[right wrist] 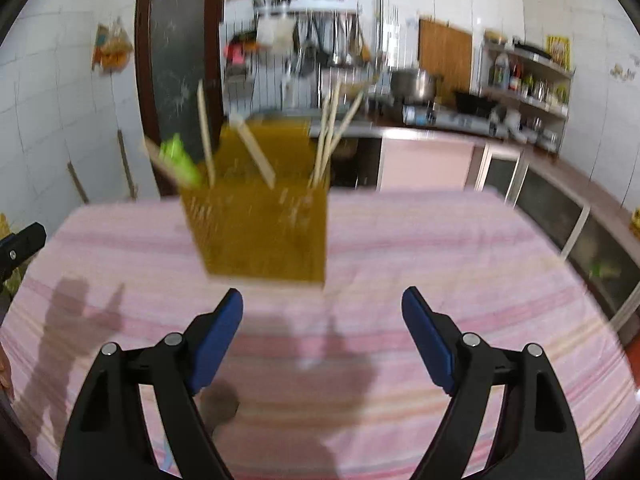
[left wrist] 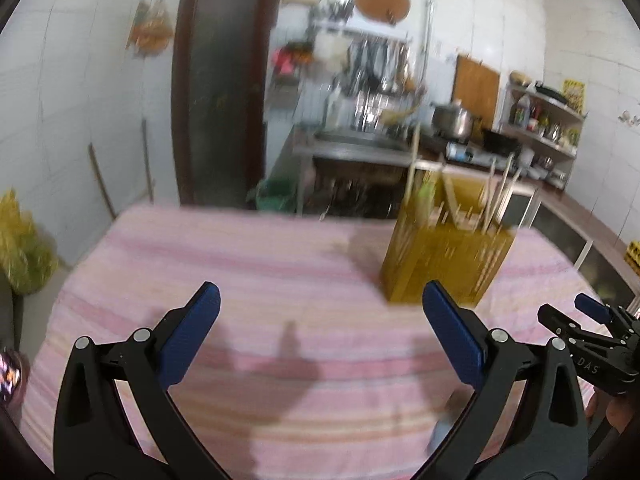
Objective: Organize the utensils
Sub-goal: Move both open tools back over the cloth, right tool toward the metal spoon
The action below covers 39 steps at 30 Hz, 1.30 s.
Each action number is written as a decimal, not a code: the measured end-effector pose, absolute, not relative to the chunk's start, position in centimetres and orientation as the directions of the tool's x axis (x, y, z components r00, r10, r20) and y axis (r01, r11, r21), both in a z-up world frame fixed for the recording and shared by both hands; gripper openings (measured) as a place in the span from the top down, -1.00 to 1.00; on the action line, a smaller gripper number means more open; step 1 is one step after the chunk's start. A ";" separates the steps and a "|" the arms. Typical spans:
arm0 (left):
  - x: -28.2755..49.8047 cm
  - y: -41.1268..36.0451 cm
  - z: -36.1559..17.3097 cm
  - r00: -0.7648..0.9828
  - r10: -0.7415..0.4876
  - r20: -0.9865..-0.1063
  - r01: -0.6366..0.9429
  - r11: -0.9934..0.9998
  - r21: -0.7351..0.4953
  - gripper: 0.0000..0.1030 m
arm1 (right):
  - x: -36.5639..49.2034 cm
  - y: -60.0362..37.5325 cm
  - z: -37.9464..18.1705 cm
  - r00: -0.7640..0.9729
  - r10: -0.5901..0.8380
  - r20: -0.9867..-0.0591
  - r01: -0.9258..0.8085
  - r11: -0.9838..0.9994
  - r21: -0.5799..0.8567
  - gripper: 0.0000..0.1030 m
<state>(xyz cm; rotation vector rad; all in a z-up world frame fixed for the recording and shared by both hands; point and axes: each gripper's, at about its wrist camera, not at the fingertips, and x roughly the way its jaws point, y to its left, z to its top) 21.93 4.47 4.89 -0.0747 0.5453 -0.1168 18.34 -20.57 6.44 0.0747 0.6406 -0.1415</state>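
A yellow slotted utensil holder (left wrist: 444, 256) stands on the pink striped tablecloth (left wrist: 260, 272), with several wooden chopsticks (left wrist: 502, 196) and a green-tipped utensil (left wrist: 426, 194) sticking out of it. My left gripper (left wrist: 320, 304) is open above the cloth, nothing between its blue pads, the holder ahead to its right. The right gripper (left wrist: 592, 320) shows at the right edge of the left wrist view. In the right wrist view the holder (right wrist: 260, 232) stands just ahead of my open, empty right gripper (right wrist: 322, 306), with chopsticks (right wrist: 332, 136) rising from it.
Beyond the table are a dark door (left wrist: 224, 92), a steel sink counter with a dish rack (left wrist: 360, 136), a pot (left wrist: 454, 122) and shelves of bottles (left wrist: 540, 120). A counter with cabinets (right wrist: 560, 200) runs along the right. Both views are motion-blurred.
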 end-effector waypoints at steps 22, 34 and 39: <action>22.9 5.4 -5.6 0.673 -0.059 -0.737 0.081 0.997 -0.005 -0.90 | 19.0 -13.1 -2.0 0.632 -0.140 -0.762 0.145 0.988 -0.060 -0.53; 23.5 5.1 -6.6 0.628 -0.064 -0.776 0.096 0.995 -0.004 -0.90 | 19.1 -12.3 -1.8 0.624 -0.091 -0.776 0.100 0.994 -0.035 0.57; 22.8 4.4 -5.8 0.638 -0.108 -0.763 0.109 0.993 -0.049 -0.90 | 18.7 -14.8 -1.5 0.632 -0.002 -0.775 0.073 0.996 0.056 0.81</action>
